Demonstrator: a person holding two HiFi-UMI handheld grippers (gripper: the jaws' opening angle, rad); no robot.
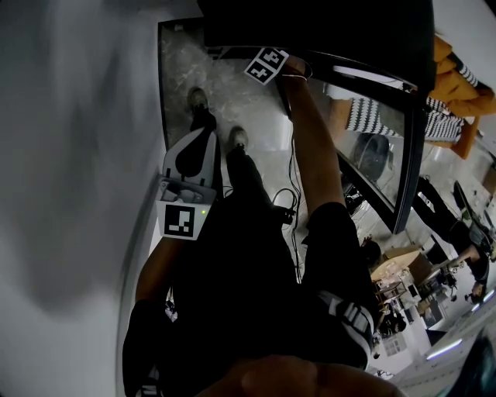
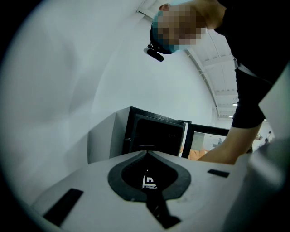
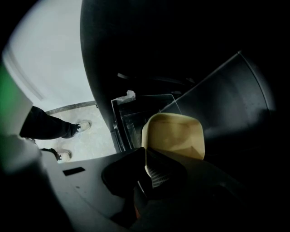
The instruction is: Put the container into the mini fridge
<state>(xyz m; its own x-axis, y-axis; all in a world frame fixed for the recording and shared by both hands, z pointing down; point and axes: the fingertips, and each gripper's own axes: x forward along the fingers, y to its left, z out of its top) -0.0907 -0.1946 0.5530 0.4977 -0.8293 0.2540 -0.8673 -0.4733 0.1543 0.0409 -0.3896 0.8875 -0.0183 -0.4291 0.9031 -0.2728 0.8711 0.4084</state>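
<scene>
A tan plastic container (image 3: 174,136) hangs in my right gripper (image 3: 146,152), which is shut on its near rim. It is inside the dark cavity of the black mini fridge (image 3: 136,54), just above a glass shelf (image 3: 136,120). In the head view my right arm reaches up to the fridge (image 1: 310,23); only that gripper's marker cube (image 1: 266,63) shows, and the container is hidden. My left gripper (image 1: 203,133) hangs low beside my leg, away from the fridge. Its jaws (image 2: 147,153) are shut with nothing between them.
The fridge's glass door (image 1: 376,147) stands swung open to the right of my arm. A white wall (image 1: 70,194) runs along the left. My shoes (image 1: 217,116) stand on the pale floor before the fridge. People and cluttered tables (image 1: 434,264) lie beyond the door.
</scene>
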